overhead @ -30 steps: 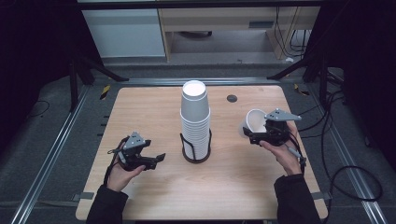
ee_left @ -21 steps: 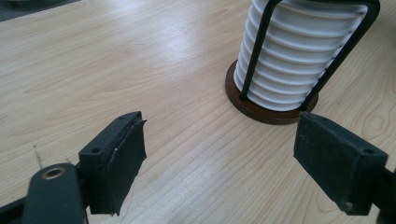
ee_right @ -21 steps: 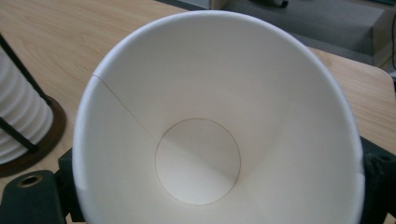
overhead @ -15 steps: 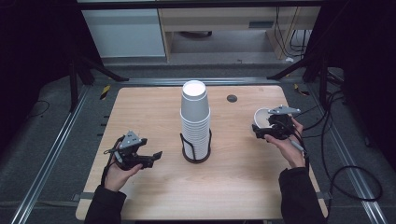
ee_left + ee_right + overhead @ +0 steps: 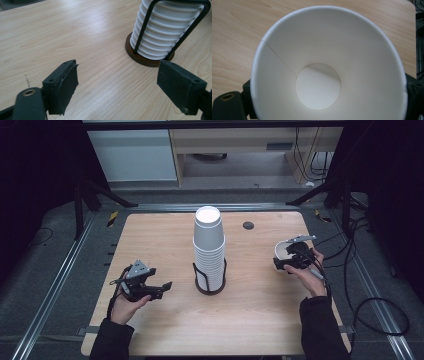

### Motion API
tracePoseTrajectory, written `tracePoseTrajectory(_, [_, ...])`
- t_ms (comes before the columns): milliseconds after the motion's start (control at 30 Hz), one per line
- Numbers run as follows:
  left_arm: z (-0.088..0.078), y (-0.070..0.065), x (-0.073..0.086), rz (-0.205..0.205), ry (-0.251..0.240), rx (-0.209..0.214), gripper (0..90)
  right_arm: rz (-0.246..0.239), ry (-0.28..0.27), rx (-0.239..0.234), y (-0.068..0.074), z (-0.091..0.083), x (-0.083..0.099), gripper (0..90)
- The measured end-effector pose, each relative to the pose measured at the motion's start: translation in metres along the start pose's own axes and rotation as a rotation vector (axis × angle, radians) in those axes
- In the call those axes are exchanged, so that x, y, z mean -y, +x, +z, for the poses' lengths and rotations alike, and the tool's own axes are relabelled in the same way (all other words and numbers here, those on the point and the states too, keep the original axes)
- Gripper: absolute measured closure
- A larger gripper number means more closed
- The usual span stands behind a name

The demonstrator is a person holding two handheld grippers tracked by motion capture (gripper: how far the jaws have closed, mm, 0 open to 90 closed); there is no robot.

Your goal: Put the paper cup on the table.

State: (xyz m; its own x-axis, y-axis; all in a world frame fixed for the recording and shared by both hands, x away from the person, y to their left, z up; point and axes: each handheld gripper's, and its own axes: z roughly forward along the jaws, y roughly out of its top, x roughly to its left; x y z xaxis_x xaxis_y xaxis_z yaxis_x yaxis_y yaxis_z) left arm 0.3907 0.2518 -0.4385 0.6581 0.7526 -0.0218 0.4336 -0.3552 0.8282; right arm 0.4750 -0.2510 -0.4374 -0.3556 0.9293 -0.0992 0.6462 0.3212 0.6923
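Your right gripper [image 5: 286,263] is clamped on a white paper cup [image 5: 329,65] at the bench's [image 5: 260,320] right edge, cup hiding its jaws; left gripper [image 5: 117,87] gapes empty near the cup stack [image 5: 209,247].

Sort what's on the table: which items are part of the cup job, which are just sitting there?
In the job:
- paper cup, clamped in the right gripper
- cup stack
- wire holder around the stack
- left gripper, open, empty

Lying about:
- dark round cap at the table's far edge
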Motion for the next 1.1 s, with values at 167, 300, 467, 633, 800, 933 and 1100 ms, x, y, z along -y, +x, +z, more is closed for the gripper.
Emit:
tracePoseTrajectory(167, [0.000,0.000,0.000,-0.001,0.001,0.000,16.2,-0.008,0.020,0.008,-0.001,0.004,0.001,9.9])
tracePoseTrajectory(300, [0.001,0.000,0.000,-0.001,0.003,0.000,16.2,-0.004,0.035,0.007,-0.002,0.006,0.002,9.7])
tracePoseTrajectory(467, [0.001,0.000,0.000,0.000,0.006,0.003,16.2,-0.009,0.055,0.001,-0.001,0.009,0.003,9.5])
tracePoseTrajectory(633, [0.001,0.000,0.000,-0.002,0.003,0.004,16.2,-0.007,0.069,0.003,0.000,0.011,0.004,9.4])
tracePoseTrajectory(800, [0.000,0.000,0.001,0.000,0.002,0.004,16.2,-0.012,0.073,0.002,0.001,0.013,0.004,9.2])
tracePoseTrajectory(933, [0.000,0.000,0.001,-0.001,0.003,0.004,16.2,-0.008,0.081,-0.004,0.001,0.015,0.004,8.9])
tracePoseTrajectory(1100, [0.001,0.000,0.001,0.003,0.004,0.006,16.2,-0.007,0.078,-0.010,0.001,0.016,0.004,8.0])
